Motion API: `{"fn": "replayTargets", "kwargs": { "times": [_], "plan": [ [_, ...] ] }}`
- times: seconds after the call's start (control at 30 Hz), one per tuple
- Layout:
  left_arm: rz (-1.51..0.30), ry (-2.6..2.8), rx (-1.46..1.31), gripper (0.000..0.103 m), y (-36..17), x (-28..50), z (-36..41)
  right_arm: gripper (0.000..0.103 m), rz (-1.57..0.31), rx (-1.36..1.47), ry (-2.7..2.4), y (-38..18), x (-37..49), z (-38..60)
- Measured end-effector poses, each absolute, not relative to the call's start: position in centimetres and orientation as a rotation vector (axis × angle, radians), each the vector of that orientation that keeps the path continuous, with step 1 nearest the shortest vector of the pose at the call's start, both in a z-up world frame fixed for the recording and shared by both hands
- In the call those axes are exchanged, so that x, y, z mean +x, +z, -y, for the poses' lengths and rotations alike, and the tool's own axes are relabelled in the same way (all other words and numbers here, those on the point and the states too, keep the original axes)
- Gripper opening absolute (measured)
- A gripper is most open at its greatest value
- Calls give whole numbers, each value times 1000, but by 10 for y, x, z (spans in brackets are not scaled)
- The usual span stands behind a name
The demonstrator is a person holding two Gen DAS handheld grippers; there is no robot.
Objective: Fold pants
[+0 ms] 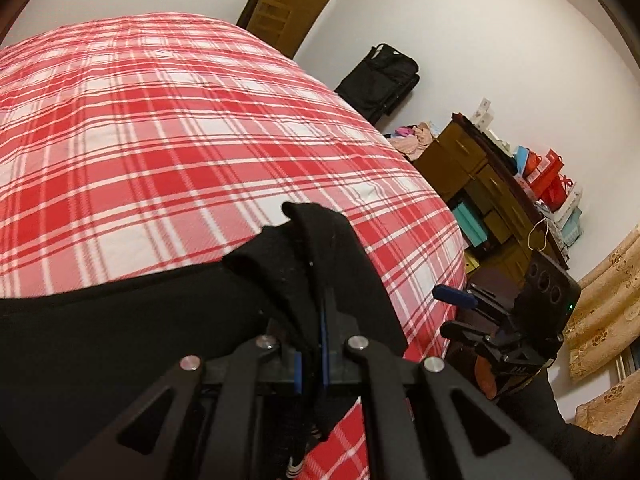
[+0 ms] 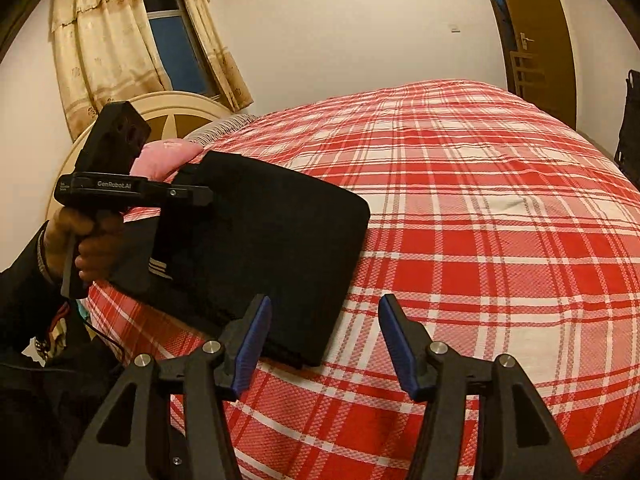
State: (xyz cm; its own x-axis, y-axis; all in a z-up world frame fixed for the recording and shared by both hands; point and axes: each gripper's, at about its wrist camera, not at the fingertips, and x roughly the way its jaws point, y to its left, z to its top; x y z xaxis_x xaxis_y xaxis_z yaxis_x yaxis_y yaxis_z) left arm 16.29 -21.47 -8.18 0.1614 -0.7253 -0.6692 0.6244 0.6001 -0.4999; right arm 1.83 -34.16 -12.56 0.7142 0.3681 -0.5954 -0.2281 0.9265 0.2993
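L gripper (image 1: 316,280) pointed down at the bed's near edge, jaws pinched tight on a bunched fold of the black pants (image 2: 280,240), lifting that edge off the plaid bedspread (image 1: 160,140). L hand (image 2: 88,248) wrapped the grip handle, dark sleeve at the wrist. R gripper (image 2: 324,320) hovered just above the bed near the pants' near-right corner, angled down, jaws about half spread w/ nothing between them, blue pads (image 2: 252,340) clear of the fabric. Pants lay folded into a rough rectangle at the bed's near-left edge, beside a pink pillow (image 2: 168,156) by the headboard.
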Motion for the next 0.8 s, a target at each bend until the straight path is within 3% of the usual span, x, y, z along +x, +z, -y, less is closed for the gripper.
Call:
{"fn": "replayTargets", "kwargs": {
  "times": [0.8],
  "plan": [
    [-996, -798, -230, 6, -81, 168, 92, 59, -726, 164, 350, -129, 19, 325]
  ]
}}
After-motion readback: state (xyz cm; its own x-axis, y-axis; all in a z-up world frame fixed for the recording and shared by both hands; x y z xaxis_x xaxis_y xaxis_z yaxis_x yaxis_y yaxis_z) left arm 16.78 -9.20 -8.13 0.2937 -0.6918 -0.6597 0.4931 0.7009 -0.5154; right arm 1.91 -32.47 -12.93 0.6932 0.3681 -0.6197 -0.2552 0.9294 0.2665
